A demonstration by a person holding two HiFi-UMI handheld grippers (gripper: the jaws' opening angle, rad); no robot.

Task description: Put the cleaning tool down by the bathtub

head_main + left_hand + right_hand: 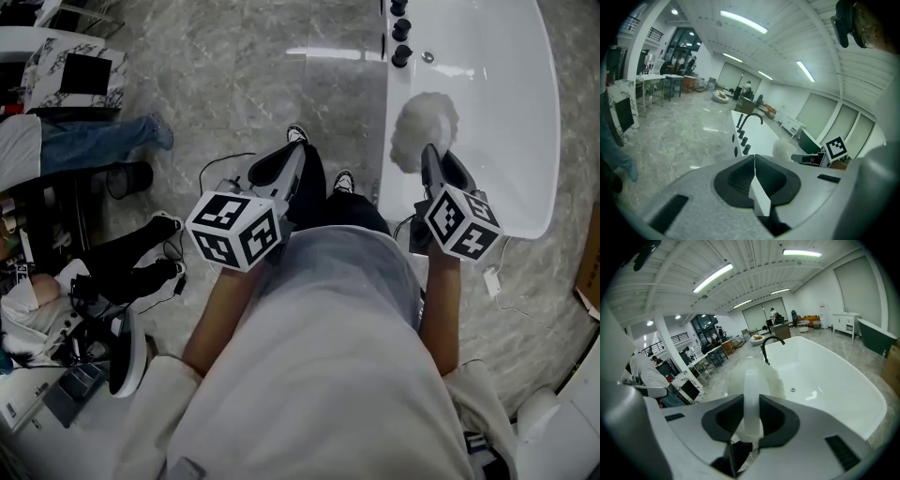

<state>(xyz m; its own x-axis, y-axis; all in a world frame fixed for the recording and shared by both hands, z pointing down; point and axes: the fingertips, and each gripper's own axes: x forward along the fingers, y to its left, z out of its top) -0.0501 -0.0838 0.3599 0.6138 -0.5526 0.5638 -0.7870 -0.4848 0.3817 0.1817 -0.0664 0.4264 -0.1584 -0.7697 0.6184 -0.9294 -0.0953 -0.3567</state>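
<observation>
The cleaning tool is a fluffy white duster head [424, 129] on a pale translucent handle [751, 399]. My right gripper [428, 159] is shut on that handle and holds the head over the near rim of the white bathtub [506, 103]. In the right gripper view the fluffy head [757, 373] stands in front of the tub basin [825, 380] and its black faucet [769, 345]. My left gripper [286, 164] hangs over the grey floor left of the tub, jaws shut [753, 161] with nothing between them. The left gripper view shows the duster head [783, 149] to the right.
Black faucet knobs [400, 33] line the tub's far left rim. A seated person's legs [89, 141], a black bin [128, 178] and floor cables [211, 169] lie to the left. A marble-patterned cabinet [70, 75] stands far left. My own shoes [343, 178] are beside the tub.
</observation>
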